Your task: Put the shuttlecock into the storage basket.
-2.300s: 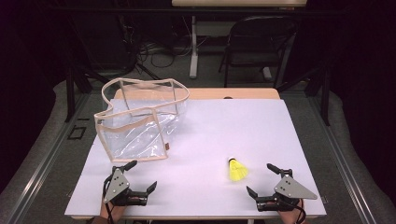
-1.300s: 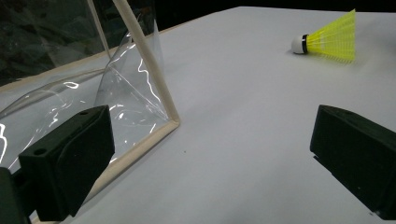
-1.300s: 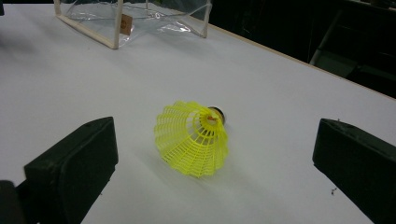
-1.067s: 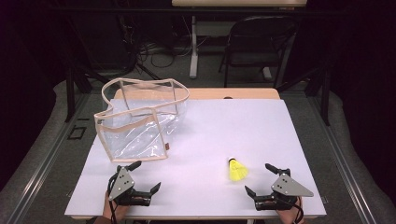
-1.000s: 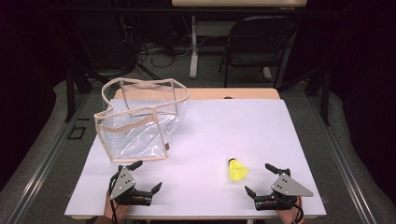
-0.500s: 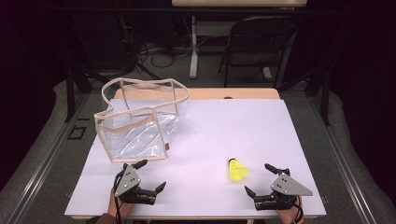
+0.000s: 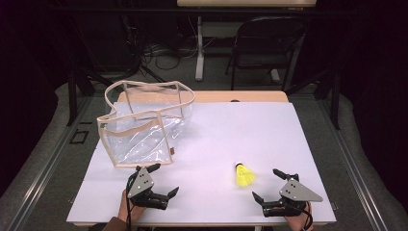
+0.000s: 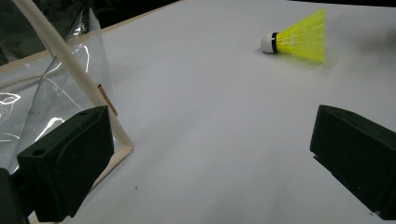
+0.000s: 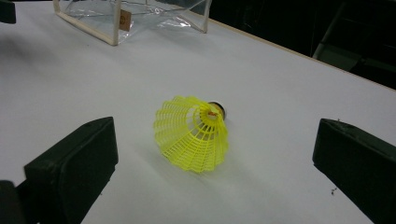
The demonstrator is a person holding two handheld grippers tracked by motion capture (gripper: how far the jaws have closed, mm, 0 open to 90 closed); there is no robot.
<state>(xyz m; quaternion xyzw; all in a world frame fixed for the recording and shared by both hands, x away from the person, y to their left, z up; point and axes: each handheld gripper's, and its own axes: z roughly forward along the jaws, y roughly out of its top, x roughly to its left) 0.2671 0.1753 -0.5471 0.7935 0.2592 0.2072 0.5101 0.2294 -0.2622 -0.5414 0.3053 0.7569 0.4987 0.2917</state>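
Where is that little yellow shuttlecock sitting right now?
In the high view the shuttlecock lies on its side on the white table, toward the near right, just ahead of the open right gripper and well right of the clear bag.

Two black tools are seen, each with a pair of blocky matte jaws. The left tool point(image 7: 159, 180) is topped by a grey three-cornered plate marked with small dark screw holes, and a thin black cable is trailed from it toward six o'clock. The right tool point(image 7: 270, 185) is fitted with a similar grey plate. A brown sleeve point(image 7: 111, 224) is worn on the left arm.
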